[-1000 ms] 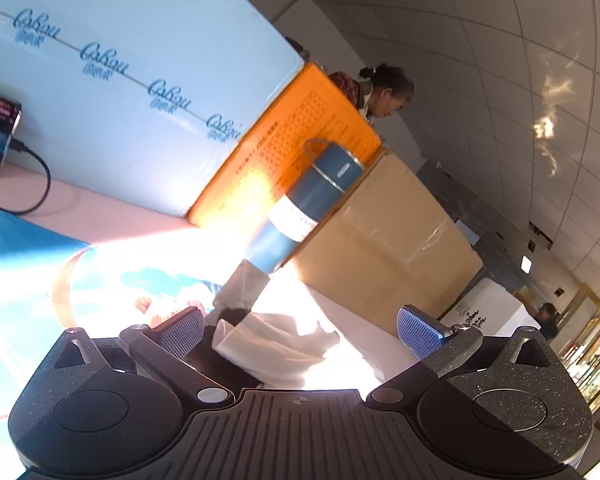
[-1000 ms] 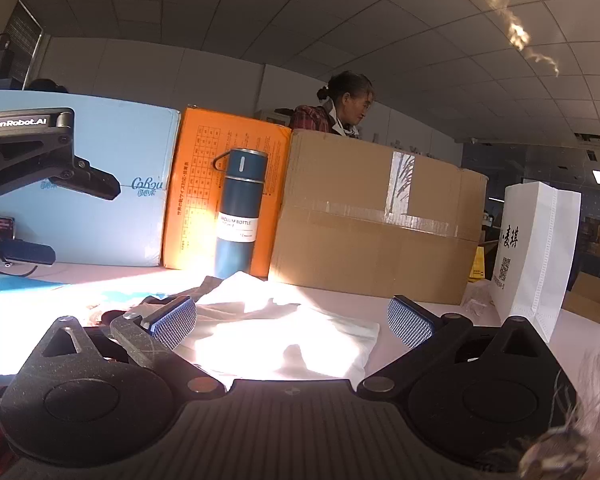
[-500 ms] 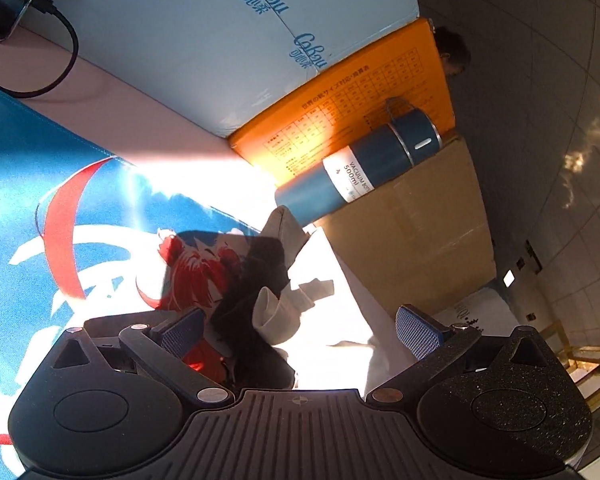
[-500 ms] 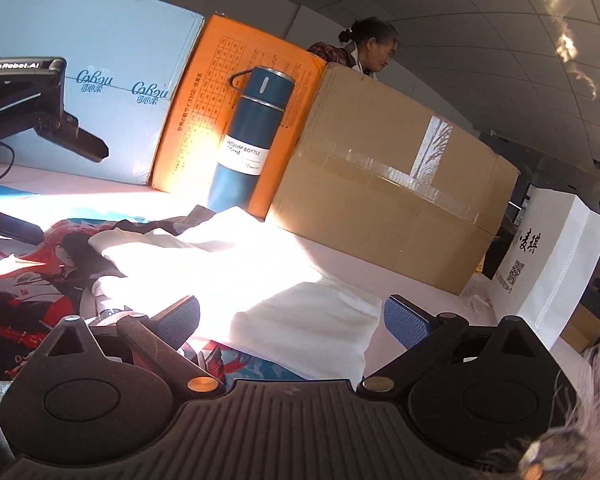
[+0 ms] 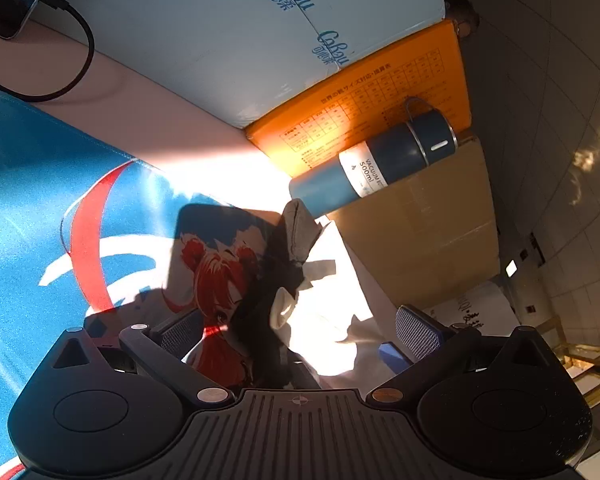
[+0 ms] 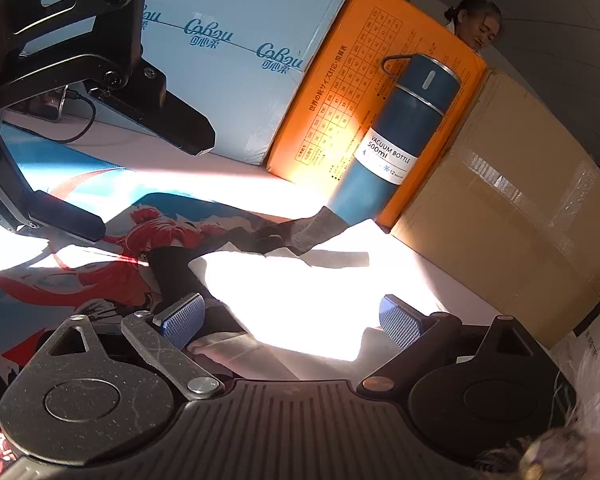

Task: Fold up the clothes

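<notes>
Below, rumpled white cloth (image 6: pixel 300 300) overlaps smooth printed mat (image 6: pixel 100 280).

Matt cardboard box (image 6: pixel 512 216); cloth garment (image 6: pixel 300 292)

There is one blue bottle (image 6: pixel 396 142) and three boxes: one light blue (image 6: pixel 236 80), one orange (image 6: pixel 340 92) and one brown (image 6: pixel 512 216). There is one white cloth (image 6: pixel 300 296), one picture mat (image 5: pixel 40 216) and one phone (image 5: pixel 8 4).

Hard sunlight overexposes the white garment (image 6: pixel 300 304) between the fingers; surrounding areas fall into deep shadow; fisheye edges curve.
</notes>
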Demonstrator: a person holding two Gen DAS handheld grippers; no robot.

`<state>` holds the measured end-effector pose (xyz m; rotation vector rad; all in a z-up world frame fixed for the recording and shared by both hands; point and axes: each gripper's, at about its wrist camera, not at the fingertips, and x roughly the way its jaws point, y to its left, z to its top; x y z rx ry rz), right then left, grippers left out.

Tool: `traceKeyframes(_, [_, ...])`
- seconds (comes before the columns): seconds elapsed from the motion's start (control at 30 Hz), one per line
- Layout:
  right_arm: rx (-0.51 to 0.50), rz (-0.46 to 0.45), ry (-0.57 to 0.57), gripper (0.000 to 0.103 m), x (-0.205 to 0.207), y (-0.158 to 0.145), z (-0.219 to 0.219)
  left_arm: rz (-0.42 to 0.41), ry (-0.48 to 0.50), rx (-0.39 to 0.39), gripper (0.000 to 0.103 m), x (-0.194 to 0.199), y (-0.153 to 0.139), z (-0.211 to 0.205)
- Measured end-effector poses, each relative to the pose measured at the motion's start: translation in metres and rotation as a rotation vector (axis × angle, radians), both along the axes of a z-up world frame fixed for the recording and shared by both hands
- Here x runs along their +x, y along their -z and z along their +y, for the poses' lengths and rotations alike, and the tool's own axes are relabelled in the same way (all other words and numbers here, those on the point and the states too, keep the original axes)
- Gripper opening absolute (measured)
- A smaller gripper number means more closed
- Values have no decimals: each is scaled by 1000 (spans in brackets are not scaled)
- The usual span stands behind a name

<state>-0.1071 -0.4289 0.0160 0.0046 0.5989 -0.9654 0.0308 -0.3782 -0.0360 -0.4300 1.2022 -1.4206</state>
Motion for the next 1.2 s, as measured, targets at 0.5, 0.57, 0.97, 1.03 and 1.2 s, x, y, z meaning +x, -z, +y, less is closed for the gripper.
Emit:
traceKeyframes(0.5, [339,-486,57,14,-37,9,-41,-66,141,-17,103,-27,0,-20])
traceKeyframes(0.57, [367,-563,66,13,-45,16,-43,-126,144,7,103,-36,-3,-24])
traceKeyframes(0.97, [520,-988,182,11,-106,32,-69,-81,139,20,103,-32,-2,-37])
traceKeyframes(1.03, [539,-1042,204,11,-115,33,-72,-69,111,26,101,-29,-3,-37])
traceKeyframes(1.2, [550,-1140,244,11,-132,37,-74,-275,74,71,74,-50,-10,-49])
